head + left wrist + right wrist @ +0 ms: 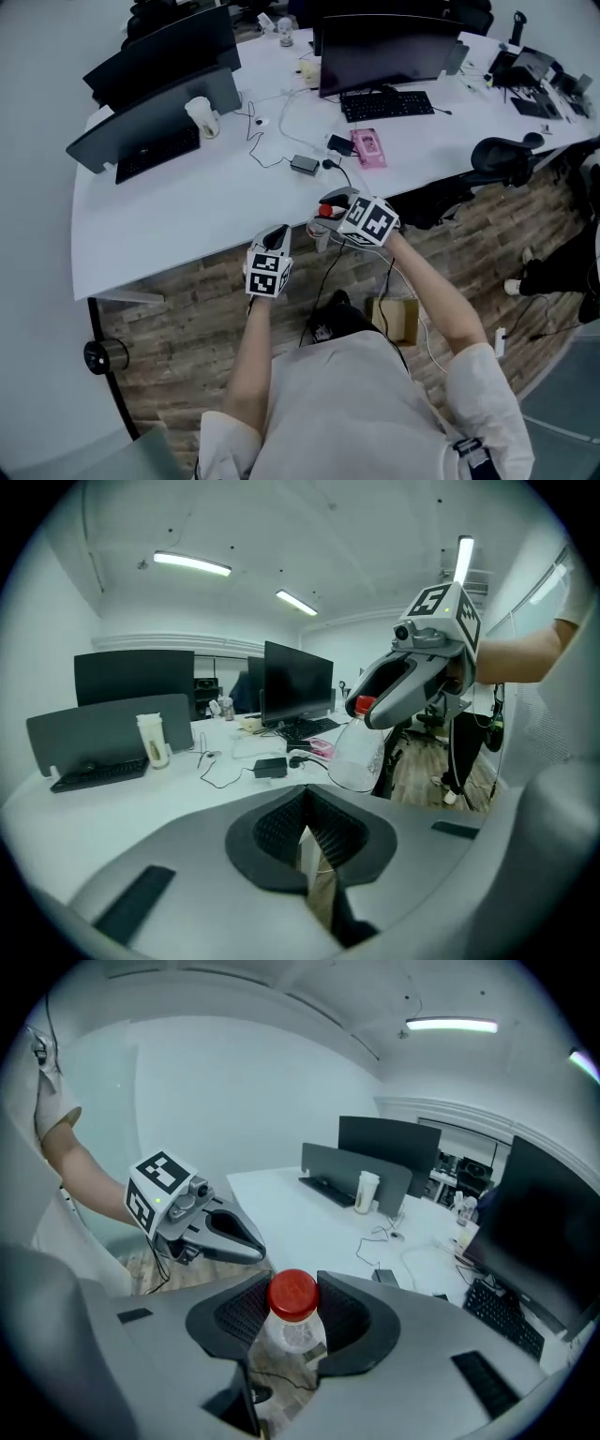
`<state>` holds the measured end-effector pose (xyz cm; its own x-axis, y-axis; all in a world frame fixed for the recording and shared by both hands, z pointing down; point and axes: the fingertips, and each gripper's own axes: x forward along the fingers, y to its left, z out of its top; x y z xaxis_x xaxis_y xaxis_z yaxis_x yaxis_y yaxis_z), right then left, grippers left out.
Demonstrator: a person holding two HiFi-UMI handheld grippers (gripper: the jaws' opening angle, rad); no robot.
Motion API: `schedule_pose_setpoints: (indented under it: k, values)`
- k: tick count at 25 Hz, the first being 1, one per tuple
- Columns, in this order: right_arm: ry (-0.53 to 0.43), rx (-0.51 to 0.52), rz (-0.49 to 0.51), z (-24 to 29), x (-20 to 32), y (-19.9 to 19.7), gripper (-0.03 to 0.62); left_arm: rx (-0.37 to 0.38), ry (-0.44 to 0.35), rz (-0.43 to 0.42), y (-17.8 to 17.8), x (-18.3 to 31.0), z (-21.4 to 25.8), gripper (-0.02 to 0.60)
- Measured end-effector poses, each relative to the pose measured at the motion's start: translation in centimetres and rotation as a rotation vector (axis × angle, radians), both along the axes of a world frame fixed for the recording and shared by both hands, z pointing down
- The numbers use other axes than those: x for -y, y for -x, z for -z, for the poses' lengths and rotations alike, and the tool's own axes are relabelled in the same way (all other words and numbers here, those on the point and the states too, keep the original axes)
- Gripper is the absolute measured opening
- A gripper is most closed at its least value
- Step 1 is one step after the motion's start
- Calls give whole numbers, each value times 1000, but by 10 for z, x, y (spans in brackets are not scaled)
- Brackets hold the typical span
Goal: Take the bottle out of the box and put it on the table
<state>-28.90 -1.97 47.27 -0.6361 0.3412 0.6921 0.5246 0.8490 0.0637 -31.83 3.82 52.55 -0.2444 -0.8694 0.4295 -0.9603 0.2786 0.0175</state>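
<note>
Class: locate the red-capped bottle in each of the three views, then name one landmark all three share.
Head view: bottle just right of centre, by the table edge; mainly its red cap shows.
Left gripper view: bottle right of centre, hanging from the right gripper.
Right gripper view: bottle bottom centre, neck between the jaws.
Shared landmark: the white cup on the table.

Wearing pale short-sleeved shirt (347,403); left gripper (279,232), right gripper (323,220) showing grey, with black ribbed pads (277,827), black-and-white marker cubes (267,273).
</note>
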Motion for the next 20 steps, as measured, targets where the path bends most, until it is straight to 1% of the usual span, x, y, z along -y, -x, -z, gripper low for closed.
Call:
schedule_pose_setpoints:
  k: [5,10,12,15,20]
  values:
    - [40,43,60,16,-24,59,183,12,-8,86,40,-23,6,14]
    - [138,78,56,24,-40,116,183,-2,-22,170,78,-34,10,14]
    - [154,80,65,22,-46,141,183,0,-22,195,96,-35,11,14]
    - [143,68,104,15,-56,173,183,-4,-11,237,123,-40,11,14]
    - [91,28,179,-1,-59,214,183,-13,-6,306,159,-40,9,14]
